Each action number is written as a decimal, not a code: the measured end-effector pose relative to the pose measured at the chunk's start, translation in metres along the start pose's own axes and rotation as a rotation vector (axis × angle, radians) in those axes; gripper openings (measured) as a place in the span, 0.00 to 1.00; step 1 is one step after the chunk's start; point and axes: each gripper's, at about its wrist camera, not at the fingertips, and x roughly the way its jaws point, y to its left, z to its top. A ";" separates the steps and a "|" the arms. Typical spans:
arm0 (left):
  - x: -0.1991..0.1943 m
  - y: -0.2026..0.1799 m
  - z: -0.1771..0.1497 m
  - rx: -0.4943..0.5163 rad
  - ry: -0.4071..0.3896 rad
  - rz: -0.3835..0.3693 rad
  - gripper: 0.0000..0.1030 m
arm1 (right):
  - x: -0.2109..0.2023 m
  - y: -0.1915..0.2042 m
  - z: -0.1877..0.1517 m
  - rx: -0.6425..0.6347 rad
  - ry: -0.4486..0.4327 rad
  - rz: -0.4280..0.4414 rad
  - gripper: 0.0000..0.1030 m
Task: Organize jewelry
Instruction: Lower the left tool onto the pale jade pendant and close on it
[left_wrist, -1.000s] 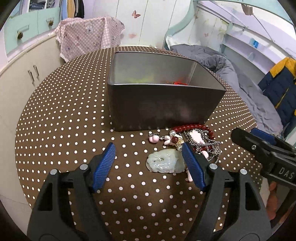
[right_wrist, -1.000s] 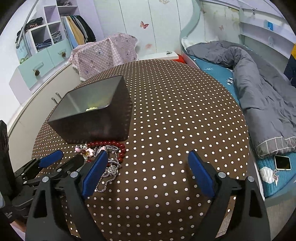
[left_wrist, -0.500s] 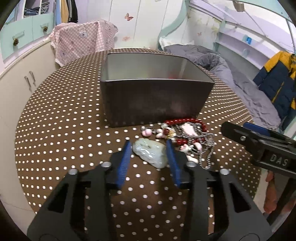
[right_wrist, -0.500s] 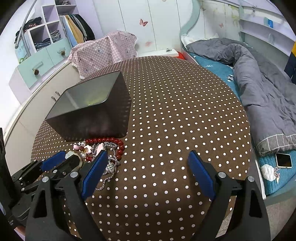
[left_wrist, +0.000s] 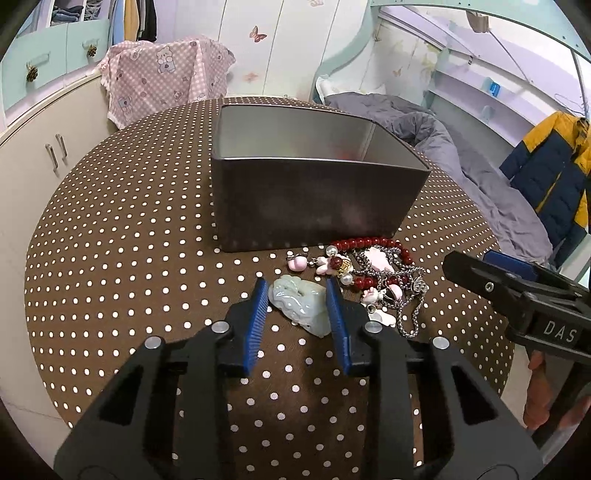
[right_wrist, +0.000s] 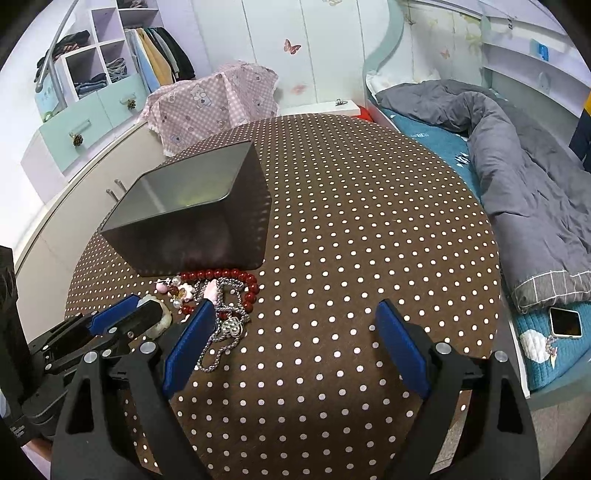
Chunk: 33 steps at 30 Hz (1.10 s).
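Note:
A pale green jade pendant (left_wrist: 299, 306) lies on the dotted tablecloth between the blue pads of my left gripper (left_wrist: 295, 285). The jaws are closing, and both pads touch its sides. Just right of it is a tangle of red beads (left_wrist: 369, 243), pink charms (left_wrist: 297, 263) and a silver chain (left_wrist: 410, 314). Behind the jewelry stands an open grey metal box (left_wrist: 314, 199). My right gripper (right_wrist: 295, 310) hovers open over bare cloth to the right of the pile, holding nothing. In the right wrist view the left gripper (right_wrist: 125, 314) shows at the lower left, with the pendant (right_wrist: 162, 325) in it.
The round table (right_wrist: 369, 221) carries a brown cloth with white dots. A bed with a grey duvet (right_wrist: 517, 184) runs along the right, with a phone (right_wrist: 564, 322) on it. White cabinets (left_wrist: 44, 155) and a pink checked cloth (left_wrist: 166, 74) lie to the left and behind.
My left gripper moved forward around the jade pendant and its jaws narrowed from wide open to touching it. The right gripper stayed put and open.

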 end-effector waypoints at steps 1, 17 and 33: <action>0.000 0.000 0.000 -0.001 0.000 -0.001 0.31 | 0.000 0.000 0.000 -0.001 0.000 0.000 0.82; -0.016 0.015 -0.010 -0.015 -0.042 -0.016 0.23 | 0.000 0.024 -0.006 -0.082 0.007 0.080 0.82; -0.020 0.012 -0.021 0.072 -0.061 -0.026 0.65 | -0.003 0.024 -0.013 -0.105 -0.001 0.103 0.81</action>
